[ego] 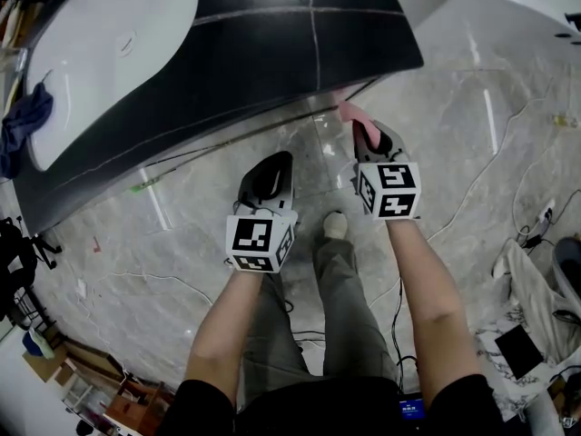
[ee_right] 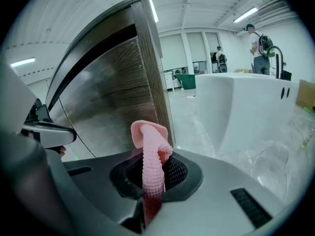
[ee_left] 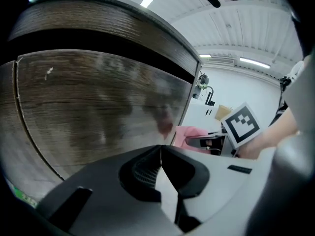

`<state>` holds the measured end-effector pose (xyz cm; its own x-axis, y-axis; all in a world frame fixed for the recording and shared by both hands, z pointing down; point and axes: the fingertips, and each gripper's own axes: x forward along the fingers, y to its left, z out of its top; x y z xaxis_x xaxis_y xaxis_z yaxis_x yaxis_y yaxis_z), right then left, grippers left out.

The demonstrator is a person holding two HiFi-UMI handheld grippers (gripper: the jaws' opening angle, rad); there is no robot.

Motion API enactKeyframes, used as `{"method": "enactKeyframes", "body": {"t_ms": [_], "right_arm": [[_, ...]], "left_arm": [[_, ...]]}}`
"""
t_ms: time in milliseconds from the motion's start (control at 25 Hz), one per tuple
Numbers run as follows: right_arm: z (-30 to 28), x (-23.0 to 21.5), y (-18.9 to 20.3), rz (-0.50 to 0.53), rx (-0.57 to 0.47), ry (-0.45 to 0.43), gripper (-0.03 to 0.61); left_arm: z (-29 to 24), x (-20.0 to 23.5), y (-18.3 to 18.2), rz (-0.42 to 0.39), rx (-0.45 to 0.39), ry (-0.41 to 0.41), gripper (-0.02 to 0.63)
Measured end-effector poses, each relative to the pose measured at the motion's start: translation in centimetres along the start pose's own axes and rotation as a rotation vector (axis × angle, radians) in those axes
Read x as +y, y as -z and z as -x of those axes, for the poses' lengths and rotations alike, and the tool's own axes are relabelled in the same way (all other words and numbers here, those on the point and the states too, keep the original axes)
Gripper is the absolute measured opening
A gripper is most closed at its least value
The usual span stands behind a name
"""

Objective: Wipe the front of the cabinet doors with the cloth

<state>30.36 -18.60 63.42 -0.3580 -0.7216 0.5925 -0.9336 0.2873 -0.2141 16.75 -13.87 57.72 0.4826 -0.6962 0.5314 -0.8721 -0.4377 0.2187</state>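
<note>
The right claw (ego: 361, 133) pinches the cloth (ee_right: 150, 154), its folded end forward at 12 o'clock, apparently to meet the door (ee_left: 88, 102) near its edge; the left claw (ee_left: 160, 151) is clenched empty, idle at 9 o'clock

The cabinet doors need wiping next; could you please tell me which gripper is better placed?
Right. The right gripper is shut on the pink cloth, near the cabinet door; the left gripper is shut and empty.
</note>
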Motion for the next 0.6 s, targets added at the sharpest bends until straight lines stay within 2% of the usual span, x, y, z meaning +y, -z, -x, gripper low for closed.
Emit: {"method": "enactKeyframes", "body": {"t_ms": [280, 600], "right_arm": [[2.2, 0.3, -0.2, -0.037, -0.027, 0.016, 0.041], [4.5, 3.1, -1.6, -0.059, -0.062, 0.042, 0.041]], "left_arm": [[1.1, -0.1, 0.0, -0.012, 0.005, 0.018, 0.009], [4.2, 1.3, -0.8, 0.014, -0.014, 0.012, 0.009]]}}
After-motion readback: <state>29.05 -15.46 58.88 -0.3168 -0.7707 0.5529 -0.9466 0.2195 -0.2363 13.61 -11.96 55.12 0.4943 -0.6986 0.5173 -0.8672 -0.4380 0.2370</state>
